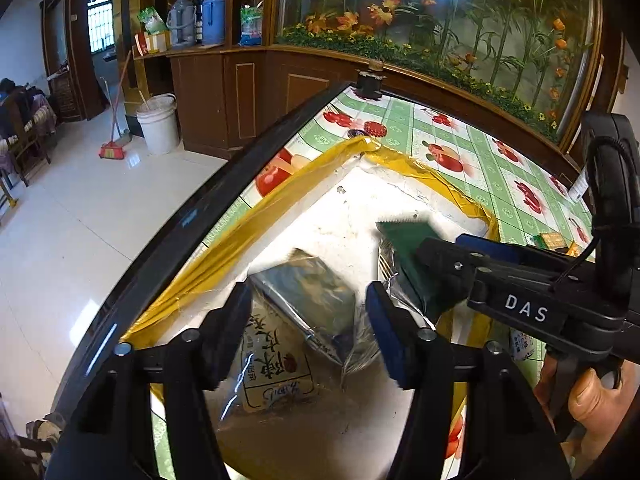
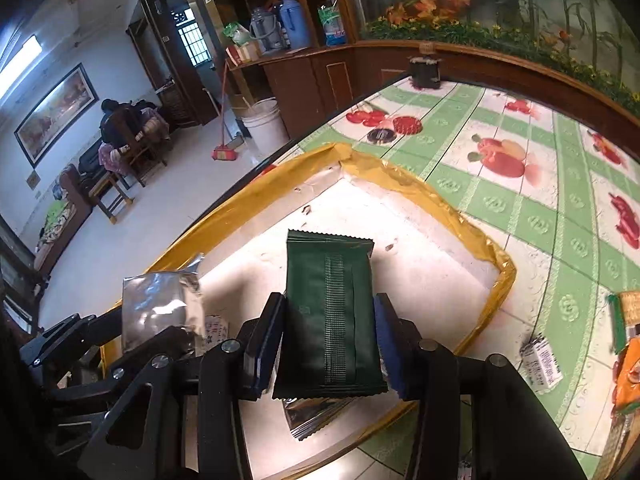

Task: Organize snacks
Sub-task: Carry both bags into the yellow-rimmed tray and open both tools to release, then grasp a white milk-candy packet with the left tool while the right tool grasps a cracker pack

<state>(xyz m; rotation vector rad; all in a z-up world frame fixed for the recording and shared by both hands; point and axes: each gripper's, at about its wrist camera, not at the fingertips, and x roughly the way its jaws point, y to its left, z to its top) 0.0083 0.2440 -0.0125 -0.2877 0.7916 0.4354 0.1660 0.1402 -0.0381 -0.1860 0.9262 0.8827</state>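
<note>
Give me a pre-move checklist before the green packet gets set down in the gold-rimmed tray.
1. Green packet between the right gripper pads: ok, pads sit against both sides.
2. Packet over the tray: ok, the white floor lies under it.
3. Free floor ahead of the packet: ok, bare white there.
4. Left gripper clear of the drop spot: ok, it is off to one side over the silver packet.
5. Left gripper empty: ok, jaws apart, pads not pressing the silver packet.
6. Packet touching the tray floor: cannot tell.
</note>
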